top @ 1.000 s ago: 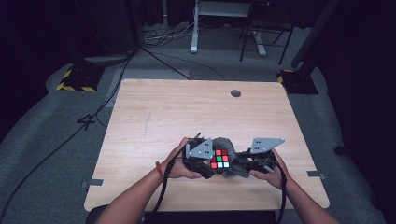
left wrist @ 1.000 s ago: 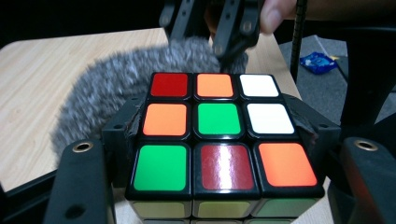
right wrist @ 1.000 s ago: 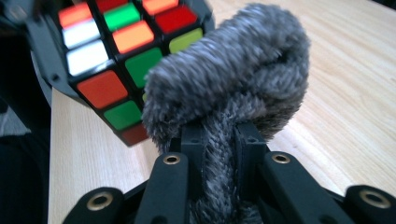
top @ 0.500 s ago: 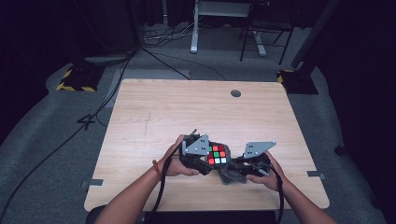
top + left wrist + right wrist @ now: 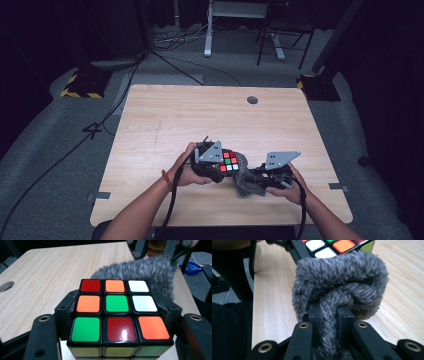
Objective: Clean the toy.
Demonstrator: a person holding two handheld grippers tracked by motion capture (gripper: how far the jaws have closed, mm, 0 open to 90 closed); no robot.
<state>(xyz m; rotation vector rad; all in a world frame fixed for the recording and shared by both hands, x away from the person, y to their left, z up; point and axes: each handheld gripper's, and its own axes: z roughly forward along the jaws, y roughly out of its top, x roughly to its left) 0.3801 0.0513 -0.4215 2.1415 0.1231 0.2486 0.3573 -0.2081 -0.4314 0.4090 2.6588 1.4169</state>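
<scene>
With the left hand-held gripper (image 5: 220, 167) clamped on the puzzle cube (image 5: 120, 312) and the right hand-held gripper (image 5: 329, 315) pinching a grey cloth (image 5: 342, 282) against the cube's side, wiping looks underway, unfinished.

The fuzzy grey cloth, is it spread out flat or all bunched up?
Bunched up. The cloth is folded over itself, pinched between the right tongs.

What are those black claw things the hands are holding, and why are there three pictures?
A person sits at a wooden table and holds a tool with two black jaws in each hand. One picture looks down from above. The other two come from small cameras riding on the tools. The left gripper squeezes a colourful puzzle cube between its jaws. The right gripper pinches a fluffy grey cloth, which is pressed up against the side of the cube.
</scene>
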